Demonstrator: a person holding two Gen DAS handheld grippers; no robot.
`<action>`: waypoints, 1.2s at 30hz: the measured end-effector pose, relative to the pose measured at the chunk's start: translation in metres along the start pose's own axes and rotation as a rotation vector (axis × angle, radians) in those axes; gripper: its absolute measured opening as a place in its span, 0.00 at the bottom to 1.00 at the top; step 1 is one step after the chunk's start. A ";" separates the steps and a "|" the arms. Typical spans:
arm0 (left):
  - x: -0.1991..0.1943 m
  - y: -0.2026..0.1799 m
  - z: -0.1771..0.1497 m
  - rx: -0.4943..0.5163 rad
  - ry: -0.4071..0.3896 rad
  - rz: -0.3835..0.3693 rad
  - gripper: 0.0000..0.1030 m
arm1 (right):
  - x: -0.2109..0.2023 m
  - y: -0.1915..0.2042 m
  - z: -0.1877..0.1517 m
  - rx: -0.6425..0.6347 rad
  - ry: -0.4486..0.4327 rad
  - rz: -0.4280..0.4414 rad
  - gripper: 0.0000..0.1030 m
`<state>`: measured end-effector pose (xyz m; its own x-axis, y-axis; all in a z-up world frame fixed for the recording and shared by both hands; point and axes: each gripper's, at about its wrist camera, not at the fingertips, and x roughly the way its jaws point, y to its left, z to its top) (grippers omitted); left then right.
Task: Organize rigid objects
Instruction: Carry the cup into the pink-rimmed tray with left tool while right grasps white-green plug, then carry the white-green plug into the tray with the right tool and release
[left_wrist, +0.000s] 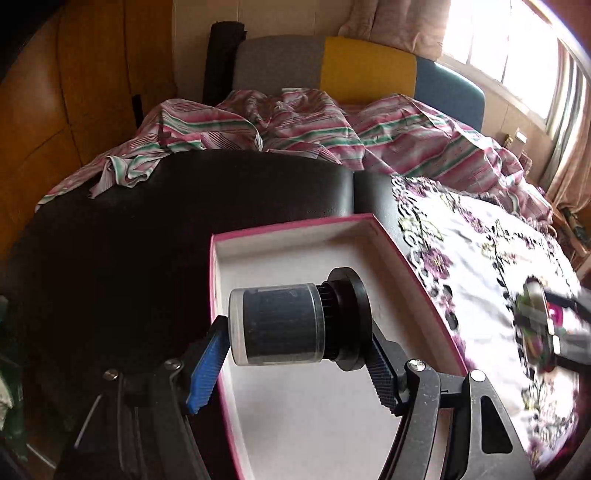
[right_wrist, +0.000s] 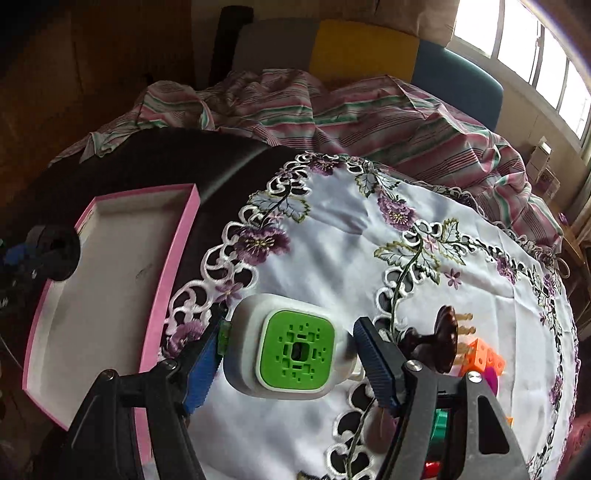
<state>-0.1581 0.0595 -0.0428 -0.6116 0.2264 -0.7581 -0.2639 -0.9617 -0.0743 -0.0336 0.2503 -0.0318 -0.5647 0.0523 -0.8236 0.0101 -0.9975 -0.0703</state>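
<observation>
My left gripper (left_wrist: 297, 363) is shut on a dark cylindrical filter with a black flanged cap (left_wrist: 295, 321), held sideways above the white inside of the pink-rimmed box (left_wrist: 291, 225). My right gripper (right_wrist: 286, 350) is shut on a white and green square device (right_wrist: 291, 349), held above the embroidered white cloth (right_wrist: 369, 236), to the right of the box (right_wrist: 173, 266). The right gripper and its device show blurred at the right edge of the left wrist view (left_wrist: 535, 325). The left gripper's filter shows at the left of the right wrist view (right_wrist: 61, 253).
A dark brown knob (right_wrist: 441, 339), orange cubes (right_wrist: 484, 354), and green, red and magenta pieces lie on the cloth behind my right fingers. The box sits on a black padded surface (left_wrist: 147, 229). A striped sheet (left_wrist: 295, 125) and coloured cushions lie behind. A window is at the right.
</observation>
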 end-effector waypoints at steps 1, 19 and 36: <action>0.005 0.001 0.003 -0.003 0.003 -0.004 0.68 | -0.001 0.001 -0.003 0.003 0.002 0.005 0.69; 0.033 0.014 0.021 -0.026 0.001 0.051 0.73 | 0.000 0.016 -0.026 0.014 0.013 0.019 0.69; -0.077 0.015 -0.055 -0.083 -0.081 0.058 0.76 | -0.026 0.068 0.000 -0.048 -0.087 0.121 0.69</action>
<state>-0.0741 0.0194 -0.0216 -0.6829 0.1790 -0.7083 -0.1663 -0.9822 -0.0879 -0.0187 0.1814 -0.0154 -0.6264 -0.0743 -0.7760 0.1203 -0.9927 -0.0021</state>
